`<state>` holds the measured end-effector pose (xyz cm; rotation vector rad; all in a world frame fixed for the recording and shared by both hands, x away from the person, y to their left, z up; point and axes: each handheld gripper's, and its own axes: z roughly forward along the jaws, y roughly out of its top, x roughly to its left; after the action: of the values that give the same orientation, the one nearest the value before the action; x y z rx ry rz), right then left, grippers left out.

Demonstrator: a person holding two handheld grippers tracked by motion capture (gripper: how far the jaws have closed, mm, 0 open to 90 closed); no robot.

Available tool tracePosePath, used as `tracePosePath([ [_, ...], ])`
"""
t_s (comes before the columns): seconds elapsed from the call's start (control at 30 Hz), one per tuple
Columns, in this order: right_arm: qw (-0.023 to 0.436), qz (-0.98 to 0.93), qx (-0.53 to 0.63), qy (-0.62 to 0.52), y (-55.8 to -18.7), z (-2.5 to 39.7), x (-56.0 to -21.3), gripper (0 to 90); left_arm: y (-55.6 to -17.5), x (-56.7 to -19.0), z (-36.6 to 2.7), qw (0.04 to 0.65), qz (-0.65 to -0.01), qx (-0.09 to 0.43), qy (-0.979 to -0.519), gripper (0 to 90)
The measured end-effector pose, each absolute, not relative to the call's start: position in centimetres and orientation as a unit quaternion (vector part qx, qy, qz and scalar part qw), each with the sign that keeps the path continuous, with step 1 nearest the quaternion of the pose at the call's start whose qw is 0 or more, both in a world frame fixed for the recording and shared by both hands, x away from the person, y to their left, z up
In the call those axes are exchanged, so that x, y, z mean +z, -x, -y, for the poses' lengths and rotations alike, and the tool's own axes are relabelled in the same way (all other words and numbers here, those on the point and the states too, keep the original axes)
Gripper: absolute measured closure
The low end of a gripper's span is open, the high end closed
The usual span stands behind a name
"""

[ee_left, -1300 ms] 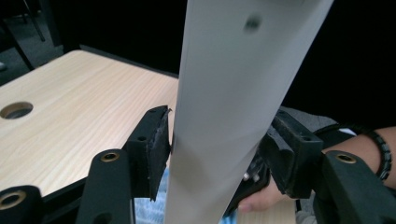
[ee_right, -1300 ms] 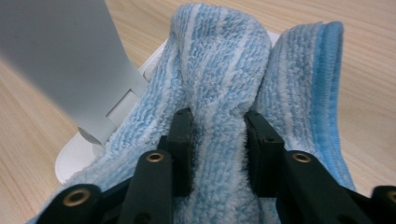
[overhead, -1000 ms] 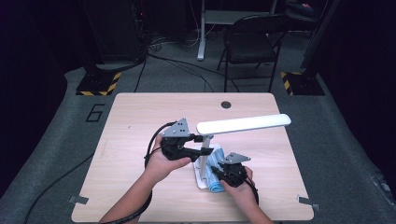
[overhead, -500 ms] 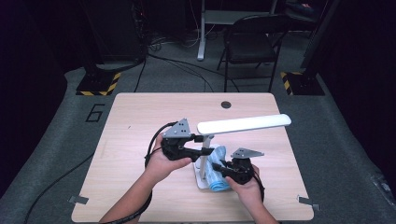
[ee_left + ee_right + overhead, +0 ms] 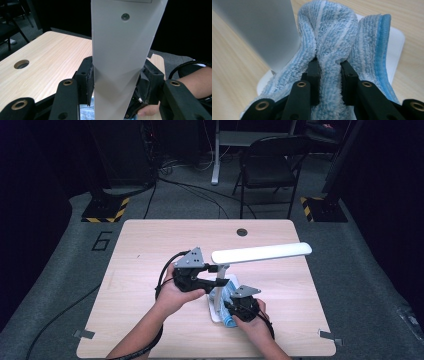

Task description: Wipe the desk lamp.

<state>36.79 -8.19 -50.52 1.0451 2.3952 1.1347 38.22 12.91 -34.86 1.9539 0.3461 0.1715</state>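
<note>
Right tool (image 5: 231, 309) nearest, jaws clenched on fold of cloth (image 5: 332, 50): blue-and-white striped terry, bunched, darker blue hem, lying on white lamp base (image 5: 395, 45) beside upright. Left tool (image 5: 216, 282) just beyond, jaws clamped either side of white lamp upright (image 5: 120, 62). Long flat lamp head (image 5: 261, 253) stretches right above desk (image 5: 150, 245). One cloth, one lamp, two tools. Far off: one folding chair (image 5: 267, 165) on floor.

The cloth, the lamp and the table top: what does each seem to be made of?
Cloth: looped terry or microfibre, blue and white striped, with a fuzzy pile and a stitched blue edge. Lamp: looks like smooth matt white plastic, with a screw set in it; painted metal is possible. Table: light wood-grain top, probably laminate, with a round cable hole.
</note>
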Motion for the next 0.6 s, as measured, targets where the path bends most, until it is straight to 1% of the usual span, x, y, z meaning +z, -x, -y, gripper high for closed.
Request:
tracePosePath([
  [0.03,0.127,-0.827,0.402,-0.373,-36.8,8.4,-50.5,74.2,-38.2,-34.9,-12.9,0.545,-0.145,0.071,-0.823,52.1],
  [0.13,0.091,-0.813,0.422,-0.390,-36.9,8.6,-50.3,75.1,-38.3,-34.9,-13.1,0.544,-0.144,0.070,-0.824,52.0],
  [0.27,0.079,-0.812,0.435,-0.381,-36.8,8.8,-49.6,75.4,-38.2,-34.8,-13.2,0.539,-0.143,0.074,-0.827,52.2],
  [0.43,0.055,-0.794,0.480,-0.370,-36.1,9.0,-48.1,75.7,-38.1,-35.0,-13.4,0.544,-0.141,0.075,-0.824,52.3],
  [0.6,0.062,-0.779,0.513,-0.356,-35.4,9.4,-46.2,75.6,-38.1,-35.0,-13.5,0.546,-0.138,0.078,-0.823,52.4],
])
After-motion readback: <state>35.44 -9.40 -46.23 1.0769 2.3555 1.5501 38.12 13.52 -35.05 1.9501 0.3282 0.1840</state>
